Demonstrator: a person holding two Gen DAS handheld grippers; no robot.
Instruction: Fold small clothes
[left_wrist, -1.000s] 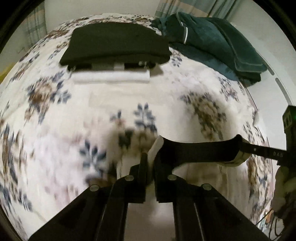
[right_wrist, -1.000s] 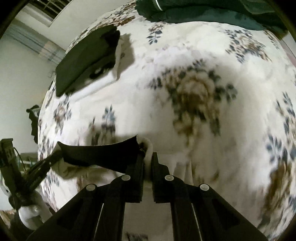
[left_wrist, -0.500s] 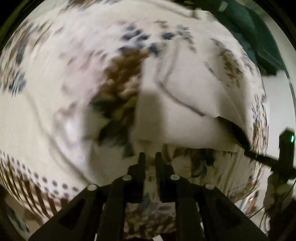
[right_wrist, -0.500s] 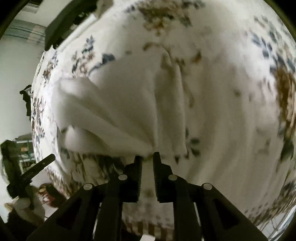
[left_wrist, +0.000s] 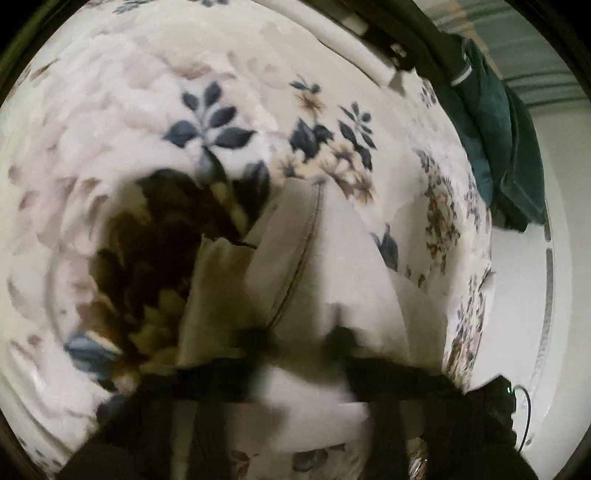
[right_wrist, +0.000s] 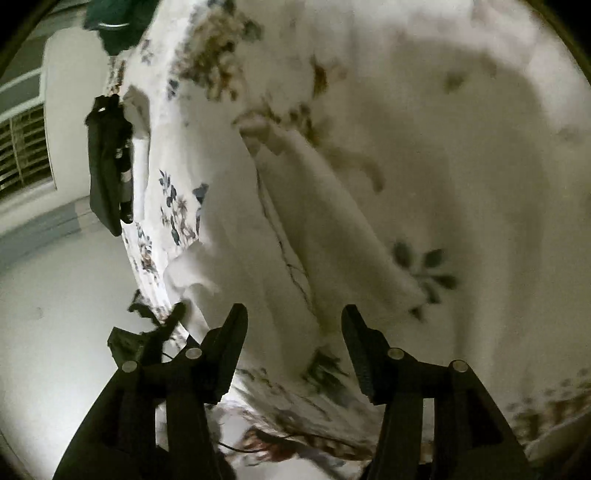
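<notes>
Now one white garment (left_wrist: 317, 266) lies crumpled on the floral blanket (left_wrist: 110, 122), a dark stitched seam running down its middle. Over its near edge, the left gripper (left_wrist: 299, 338) shows two blurred fingers standing apart, with nothing between them but the cloth below. Seen from the right wrist, the right gripper (right_wrist: 293, 323) likewise has its two fingers spread wide above the same garment. Two other textiles rest far off: one folded black garment (right_wrist: 107, 166) and one dark green garment (left_wrist: 495, 147).
</notes>
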